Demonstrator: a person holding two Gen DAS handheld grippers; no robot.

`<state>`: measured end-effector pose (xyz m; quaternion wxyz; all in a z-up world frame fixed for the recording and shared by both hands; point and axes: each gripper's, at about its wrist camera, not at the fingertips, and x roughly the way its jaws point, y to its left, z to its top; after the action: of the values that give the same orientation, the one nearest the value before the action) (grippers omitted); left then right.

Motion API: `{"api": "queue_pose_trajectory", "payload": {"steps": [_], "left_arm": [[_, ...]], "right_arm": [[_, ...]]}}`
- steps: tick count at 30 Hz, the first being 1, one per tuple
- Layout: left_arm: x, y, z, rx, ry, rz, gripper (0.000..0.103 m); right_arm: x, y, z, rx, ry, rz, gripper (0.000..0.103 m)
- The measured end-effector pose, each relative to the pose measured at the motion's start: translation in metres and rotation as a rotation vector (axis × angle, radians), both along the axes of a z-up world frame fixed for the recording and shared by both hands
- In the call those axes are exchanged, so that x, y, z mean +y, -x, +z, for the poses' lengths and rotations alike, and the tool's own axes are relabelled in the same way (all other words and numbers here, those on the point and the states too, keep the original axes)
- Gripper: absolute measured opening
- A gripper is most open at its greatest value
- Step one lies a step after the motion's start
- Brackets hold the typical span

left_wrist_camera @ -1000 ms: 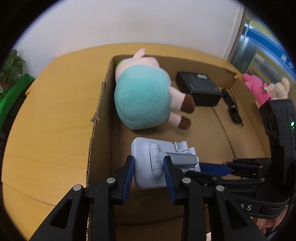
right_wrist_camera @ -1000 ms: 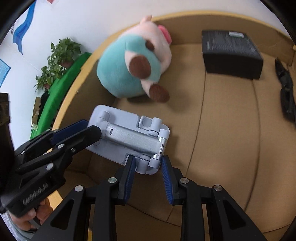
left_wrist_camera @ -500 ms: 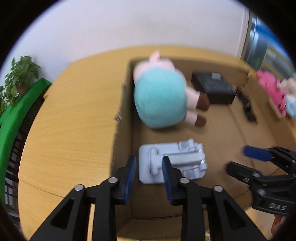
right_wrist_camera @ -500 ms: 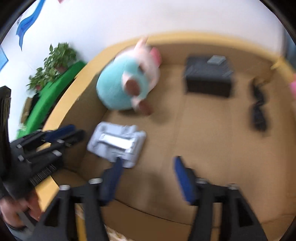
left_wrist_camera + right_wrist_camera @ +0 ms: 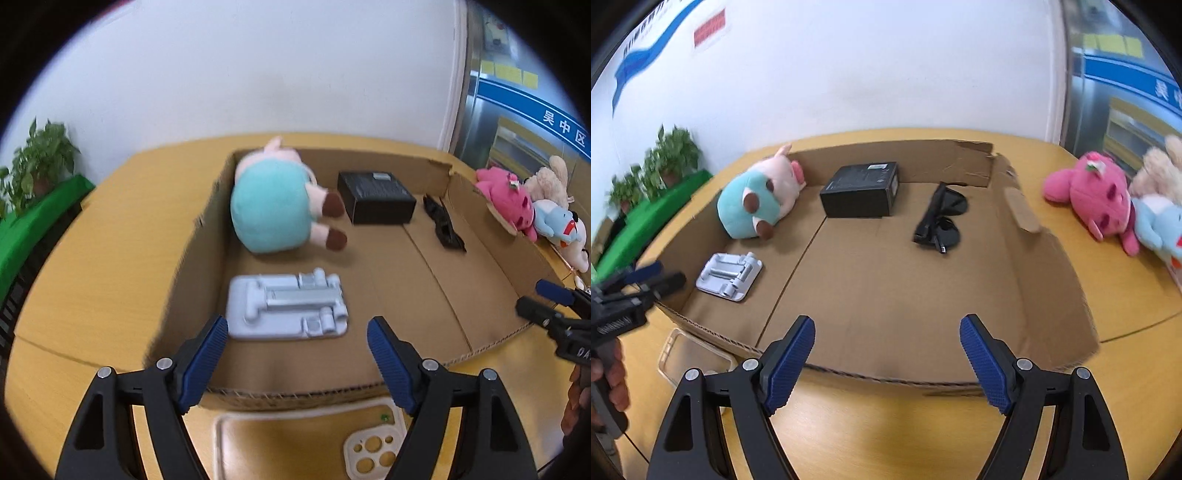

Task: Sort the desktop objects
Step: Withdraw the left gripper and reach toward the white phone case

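Observation:
A shallow cardboard box [image 5: 303, 391] [image 5: 1049, 258] lies on the yellow table. Inside it lies a folded grey phone stand [image 5: 286, 308] [image 5: 729, 275] near the left wall, free of both grippers. A teal and pink plush pig [image 5: 271, 210] [image 5: 757, 199], a black box [image 5: 376, 197] [image 5: 862, 190] and black sunglasses [image 5: 443, 223] [image 5: 940, 219] also lie inside. My left gripper [image 5: 297, 347] hangs over the box's near edge, jaws opening, nothing between them. My right gripper [image 5: 886, 350] is drawn back above the near edge, jaws opening and empty.
A clear phone case [image 5: 306, 443] [image 5: 687, 356] lies on the table in front of the box. Pink, beige and light blue plush toys [image 5: 509, 201] [image 5: 1104, 201] sit on the table right of the box. A green bench and potted plants [image 5: 653, 181] stand at the left.
Both grippers let go of the grey stand, opened wide and drew back toward the box's near edge. The stand now lies flat on the box floor. The right gripper moved away to the right.

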<state>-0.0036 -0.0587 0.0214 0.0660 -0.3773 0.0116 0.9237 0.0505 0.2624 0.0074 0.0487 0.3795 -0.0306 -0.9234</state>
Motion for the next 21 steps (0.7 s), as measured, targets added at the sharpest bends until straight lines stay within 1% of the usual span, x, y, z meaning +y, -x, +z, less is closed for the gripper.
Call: {"api": "queue_pose_trajectory", "payload": {"steps": [2,4,5,8,13,15,18,21], "left_arm": [[0.003,-0.004,-0.001,-0.003,0.014,0.001,0.078],[0.005,-0.006,0.000,-0.010,0.006,0.002,0.078],[0.006,-0.008,-0.001,-0.011,0.001,0.004,0.078],[0.010,-0.008,-0.002,-0.012,0.021,0.018,0.078],[0.009,-0.011,0.004,0.007,0.006,0.031,0.078],[0.009,-0.018,0.013,0.043,-0.001,0.033,0.078],[0.015,-0.031,0.031,0.115,0.025,0.028,0.078],[0.023,-0.041,0.047,0.157,0.021,0.005,0.078]], "right_arm": [[0.008,-0.005,0.000,0.015,-0.016,-0.003,0.085],[0.020,-0.005,0.000,0.013,-0.020,-0.028,0.083],[0.026,-0.005,0.000,0.019,-0.019,-0.019,0.081],[0.031,-0.004,0.000,0.020,-0.049,-0.032,0.082],[0.043,-0.001,0.003,0.010,-0.060,-0.058,0.083],[0.044,-0.003,0.008,0.018,-0.055,-0.055,0.083],[0.039,-0.008,0.017,0.047,-0.071,-0.051,0.086],[0.031,-0.014,0.025,0.066,-0.064,-0.039,0.088]]}}
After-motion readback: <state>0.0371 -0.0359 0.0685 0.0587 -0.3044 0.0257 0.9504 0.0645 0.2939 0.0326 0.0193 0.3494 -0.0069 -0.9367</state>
